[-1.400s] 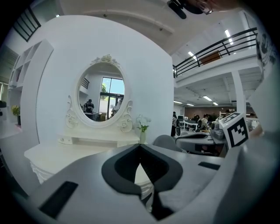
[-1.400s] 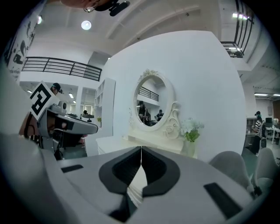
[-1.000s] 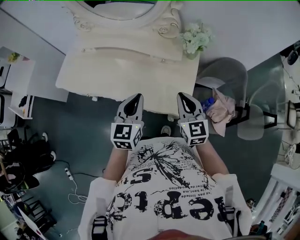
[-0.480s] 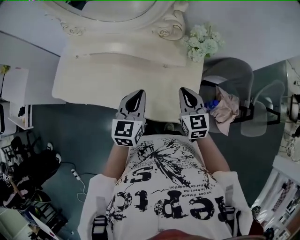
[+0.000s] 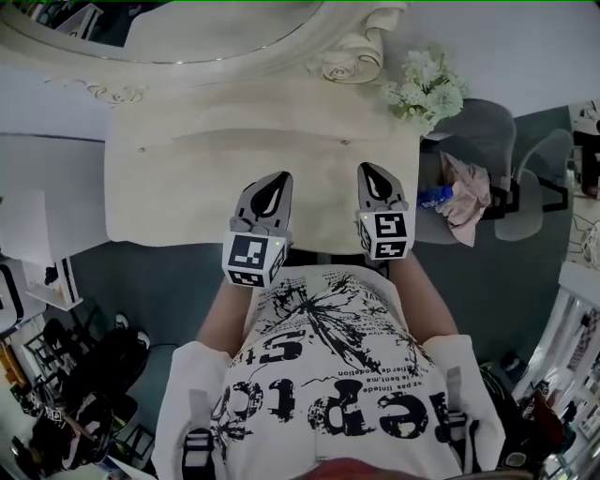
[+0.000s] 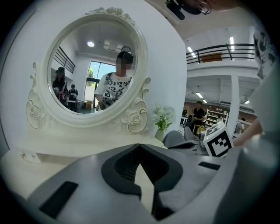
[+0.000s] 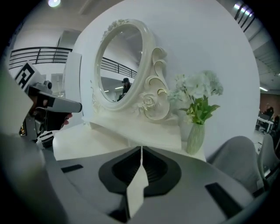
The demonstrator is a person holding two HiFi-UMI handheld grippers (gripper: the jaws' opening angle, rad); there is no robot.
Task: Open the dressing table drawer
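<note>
Left tool (image 6: 140, 146): jaws closed, tips meeting, nothing between them. Right tool (image 7: 141, 149): jaws likewise closed tip to tip, and empty. In the head view both tools are held side by side, apart from each other, over the front part of the cream counter (image 5: 159, 202). Both point toward the oval mirror (image 5: 187, 23) at its back. Their marker cubes sit at the counter's front edge, close to the person's printed shirt (image 5: 328, 375). Whether either tool touches the counter surface cannot be told. Below the mirror runs a low raised tier (image 5: 244, 127) bearing a left knob (image 5: 142, 148) and a right knob (image 5: 345, 142). These mark the only drawer fronts on view, well ahead of both tools, and neither front stands out from the tier. Any drawer under the counter's front edge is hidden in all views. A vase of white flowers (image 5: 427, 84) stands at the counter's right rear corner. A grey chair (image 5: 473, 141) stands just beside the counter on the right, with a crumpled cloth (image 5: 467, 192) on it.
</note>
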